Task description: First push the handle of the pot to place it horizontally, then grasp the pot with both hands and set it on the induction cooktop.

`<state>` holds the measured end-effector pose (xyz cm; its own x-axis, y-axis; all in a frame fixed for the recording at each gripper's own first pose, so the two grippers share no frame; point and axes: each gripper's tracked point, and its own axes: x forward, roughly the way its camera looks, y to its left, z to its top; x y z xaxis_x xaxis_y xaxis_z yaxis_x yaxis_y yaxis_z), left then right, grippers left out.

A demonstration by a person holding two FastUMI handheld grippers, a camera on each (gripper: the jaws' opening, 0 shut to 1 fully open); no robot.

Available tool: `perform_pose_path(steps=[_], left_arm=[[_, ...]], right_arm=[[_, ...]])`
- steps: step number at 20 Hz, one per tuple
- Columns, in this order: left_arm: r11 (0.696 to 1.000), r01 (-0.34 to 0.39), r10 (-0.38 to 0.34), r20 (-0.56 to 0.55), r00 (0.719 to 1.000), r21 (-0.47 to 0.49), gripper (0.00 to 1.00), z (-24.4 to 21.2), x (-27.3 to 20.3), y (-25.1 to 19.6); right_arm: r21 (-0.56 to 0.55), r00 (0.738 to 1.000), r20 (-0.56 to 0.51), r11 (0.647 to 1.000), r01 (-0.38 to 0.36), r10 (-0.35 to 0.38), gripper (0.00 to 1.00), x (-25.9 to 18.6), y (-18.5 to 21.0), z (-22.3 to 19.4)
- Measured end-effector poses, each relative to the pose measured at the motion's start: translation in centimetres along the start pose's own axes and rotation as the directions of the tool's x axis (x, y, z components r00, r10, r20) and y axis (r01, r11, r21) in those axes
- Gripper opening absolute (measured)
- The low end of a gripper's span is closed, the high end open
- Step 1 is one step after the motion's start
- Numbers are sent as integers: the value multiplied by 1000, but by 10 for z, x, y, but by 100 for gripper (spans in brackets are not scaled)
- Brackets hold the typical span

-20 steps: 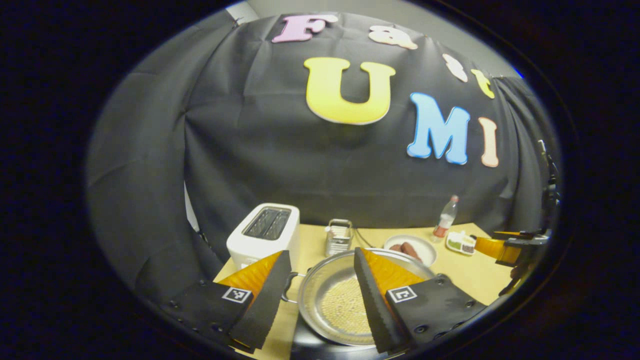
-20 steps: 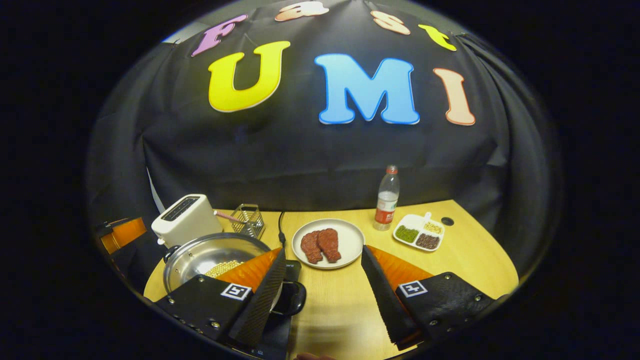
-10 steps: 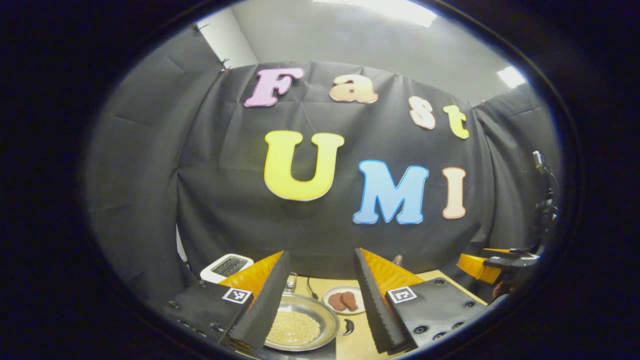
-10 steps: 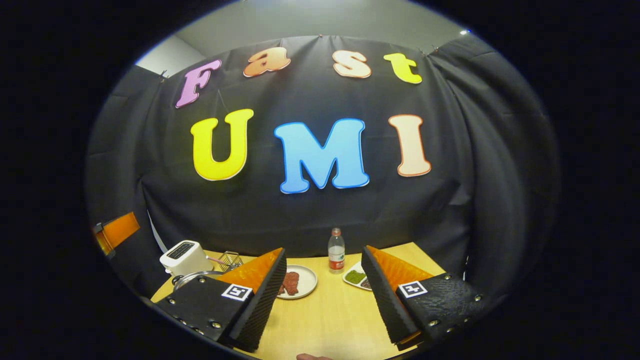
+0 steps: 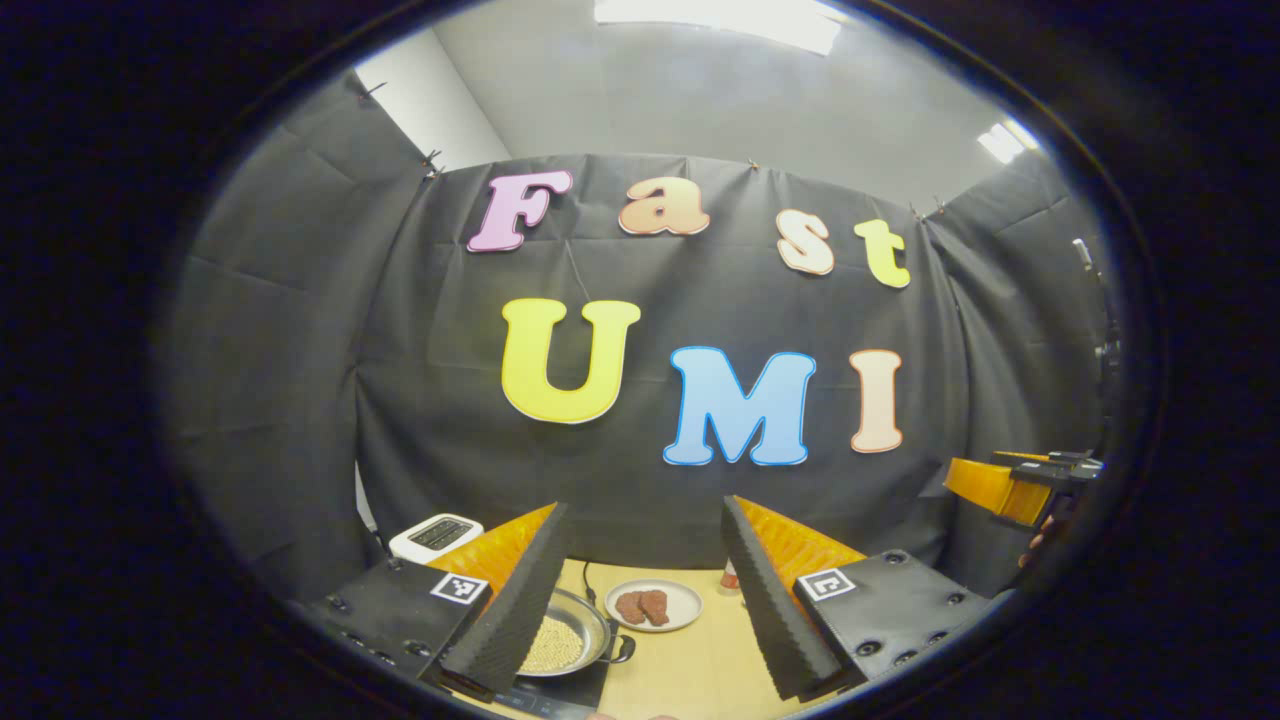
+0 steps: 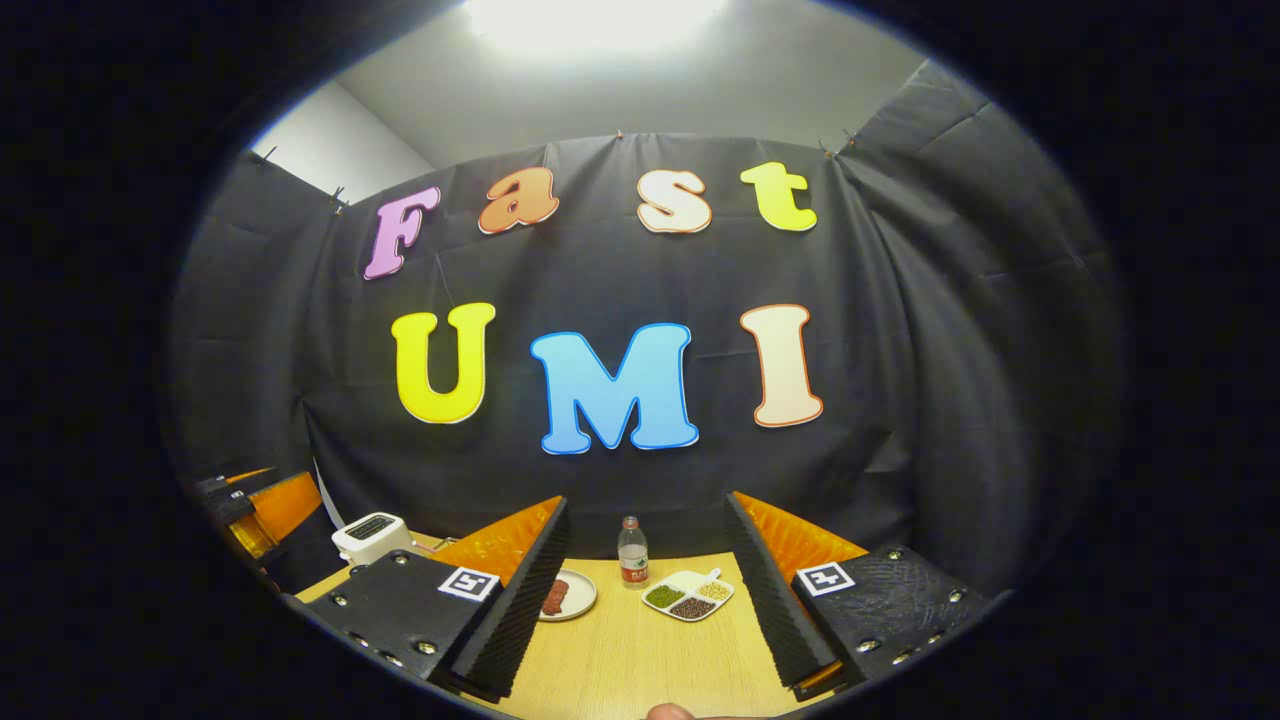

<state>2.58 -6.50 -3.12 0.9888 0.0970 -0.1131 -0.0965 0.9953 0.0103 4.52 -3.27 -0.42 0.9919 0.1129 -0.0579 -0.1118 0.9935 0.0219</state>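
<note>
Left gripper (image 5: 640, 600): fingers apart, nothing between them; I have drawn it up and back from the pot within the last second. Pot (image 5: 565, 642): on the induction cooktop (image 5: 590, 690), handle to the right; placement looks done. Plate of meat (image 5: 655, 605): beside it. Right gripper (image 6: 645, 600): also spread wide, empty, withdrawn above the table (image 6: 640, 660).
</note>
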Motion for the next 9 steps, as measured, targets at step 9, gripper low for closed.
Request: perform_pose_path(steps=[9], left_arm=[[1000, 11, -11, 3, 1000, 9, 99, -2, -34, -31]], right_arm=[[9, 999, -21, 999, -35, 35, 93, -21, -14, -6]])
